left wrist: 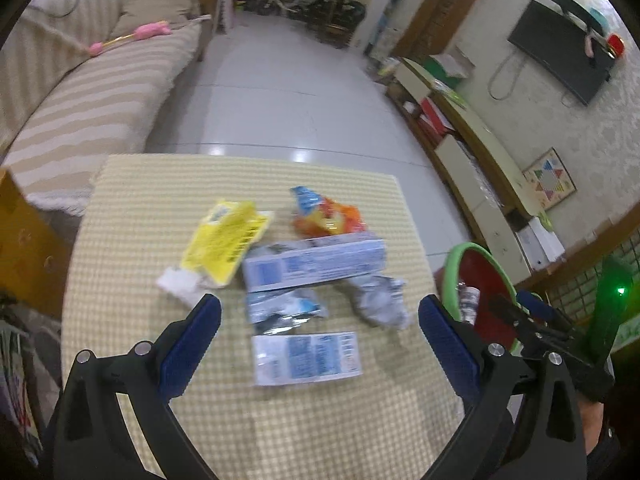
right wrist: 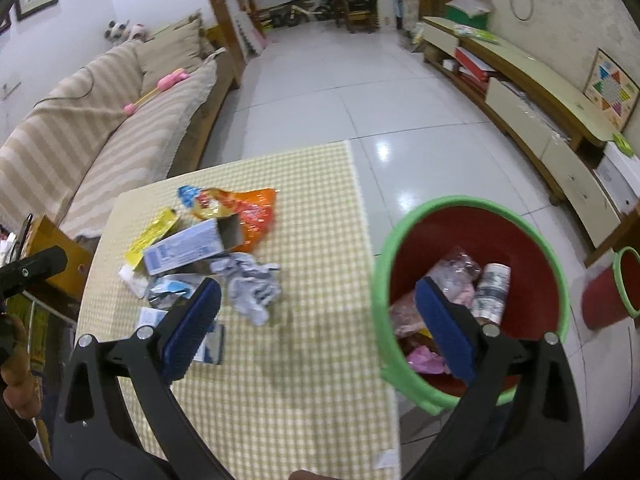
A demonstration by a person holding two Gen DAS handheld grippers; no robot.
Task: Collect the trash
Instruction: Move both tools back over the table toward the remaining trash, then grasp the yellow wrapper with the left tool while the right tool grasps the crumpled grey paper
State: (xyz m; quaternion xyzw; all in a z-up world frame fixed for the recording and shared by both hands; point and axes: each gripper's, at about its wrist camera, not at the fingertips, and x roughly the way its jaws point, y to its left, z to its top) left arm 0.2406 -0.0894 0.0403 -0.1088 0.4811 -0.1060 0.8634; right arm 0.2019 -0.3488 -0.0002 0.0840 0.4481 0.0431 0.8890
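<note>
A loose heap of trash lies on the yellow-checked tablecloth [left wrist: 132, 240]: a flat white-and-blue printed carton [left wrist: 307, 357] nearest, a crumpled silver-blue foil packet [left wrist: 285, 309], a wad of grey crumpled paper [left wrist: 379, 300], a long blue-and-white cardboard box [left wrist: 316, 264], a yellow wrapper [left wrist: 226, 240] and an orange snack bag [left wrist: 328, 218]. The left gripper [left wrist: 320, 344] hangs above the near carton with jaws spread wide and empty, while the right gripper [right wrist: 318, 328], equally wide and empty, straddles the table edge and the red bin with a green rim [right wrist: 472, 204], already partly filled. The step appears to be reaching for another piece, so the next move likely calls for lowering the left gripper, closing it on the carton, then carrying it right to the bin.
</note>
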